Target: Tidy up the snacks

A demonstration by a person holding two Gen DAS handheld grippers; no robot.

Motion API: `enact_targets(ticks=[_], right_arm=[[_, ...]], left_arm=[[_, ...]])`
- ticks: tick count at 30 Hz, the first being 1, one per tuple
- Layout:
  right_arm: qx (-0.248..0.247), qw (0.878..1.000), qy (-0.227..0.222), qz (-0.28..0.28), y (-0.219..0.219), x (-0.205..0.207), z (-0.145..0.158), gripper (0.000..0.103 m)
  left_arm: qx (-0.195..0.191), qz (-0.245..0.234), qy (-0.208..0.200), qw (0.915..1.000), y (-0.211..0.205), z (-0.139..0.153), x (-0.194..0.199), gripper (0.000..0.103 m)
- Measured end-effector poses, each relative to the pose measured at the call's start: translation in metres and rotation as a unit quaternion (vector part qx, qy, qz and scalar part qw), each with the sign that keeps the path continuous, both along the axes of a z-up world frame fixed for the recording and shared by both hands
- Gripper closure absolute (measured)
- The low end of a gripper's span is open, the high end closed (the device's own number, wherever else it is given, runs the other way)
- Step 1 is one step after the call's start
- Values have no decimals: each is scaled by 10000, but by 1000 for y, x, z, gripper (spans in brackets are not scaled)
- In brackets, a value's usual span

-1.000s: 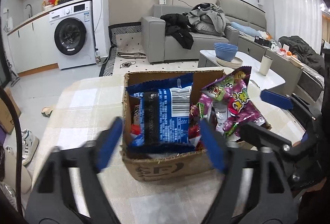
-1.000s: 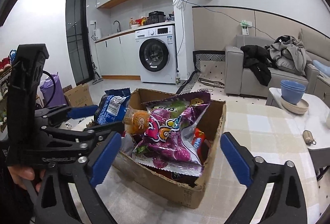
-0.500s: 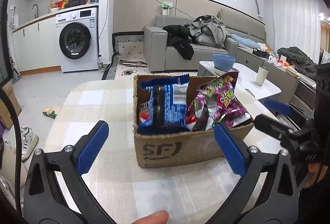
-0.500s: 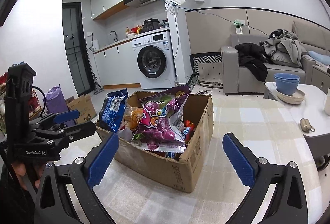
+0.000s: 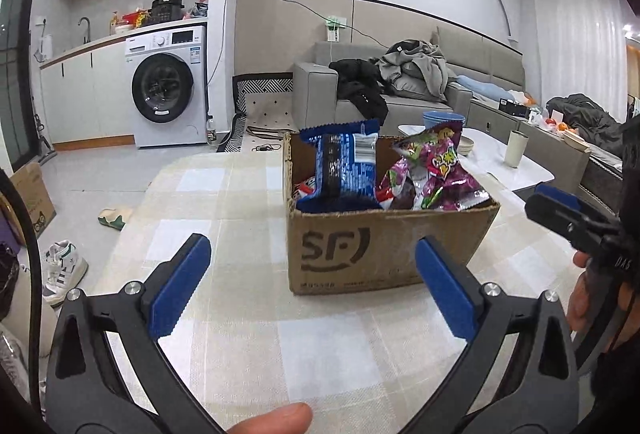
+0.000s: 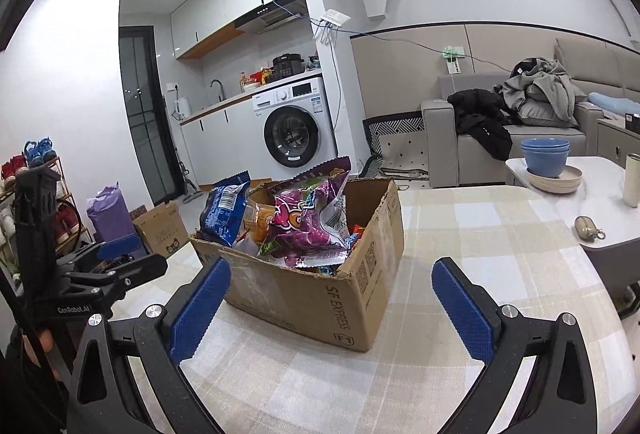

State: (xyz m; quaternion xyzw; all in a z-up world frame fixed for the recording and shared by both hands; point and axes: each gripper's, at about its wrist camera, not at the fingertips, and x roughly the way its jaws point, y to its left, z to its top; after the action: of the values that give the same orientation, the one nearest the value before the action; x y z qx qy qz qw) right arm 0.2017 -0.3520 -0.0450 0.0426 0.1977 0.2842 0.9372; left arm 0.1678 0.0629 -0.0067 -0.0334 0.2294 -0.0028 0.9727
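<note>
A cardboard SF box [image 5: 384, 246] [image 6: 352, 298] stands on the checked tablecloth, full of snacks. A blue snack bag [image 5: 346, 164] [image 6: 224, 208] stands upright at its left side. A purple candy bag [image 5: 434, 170] [image 6: 308, 214] leans beside it, over smaller orange and red packets. My left gripper [image 5: 312, 286] is open and empty, a little in front of the box. My right gripper [image 6: 328, 306] is open and empty, in front of the box's corner. Each gripper shows in the other's view, the right [image 5: 572, 214] and the left [image 6: 116, 266].
The table [image 5: 240, 314] has a rounded far edge. A small metal object [image 6: 588, 228] lies near its right edge. A white side table [image 6: 592, 186] with blue bowls [image 6: 545, 156] and a cup stands beyond. Sofa, washing machine, floor boxes and a shoe rack lie around.
Both grippers have drawn back from the box and away from the snacks. The left gripper's jaws have opened wider. The blue bag stays in the box.
</note>
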Motion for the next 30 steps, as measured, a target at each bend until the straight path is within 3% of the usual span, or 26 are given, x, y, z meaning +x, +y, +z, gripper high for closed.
enact_targets(ticks=[11,30], right_arm=[[-29,9997,-248,23,-3,-28,-8,0],[32,9995,-291,-91,-6,-35,-10,0]], left_arm=[[38,191,-60,9998,4,-11,-25,1],[104,333,-197,9992,5,-21,-31,1]])
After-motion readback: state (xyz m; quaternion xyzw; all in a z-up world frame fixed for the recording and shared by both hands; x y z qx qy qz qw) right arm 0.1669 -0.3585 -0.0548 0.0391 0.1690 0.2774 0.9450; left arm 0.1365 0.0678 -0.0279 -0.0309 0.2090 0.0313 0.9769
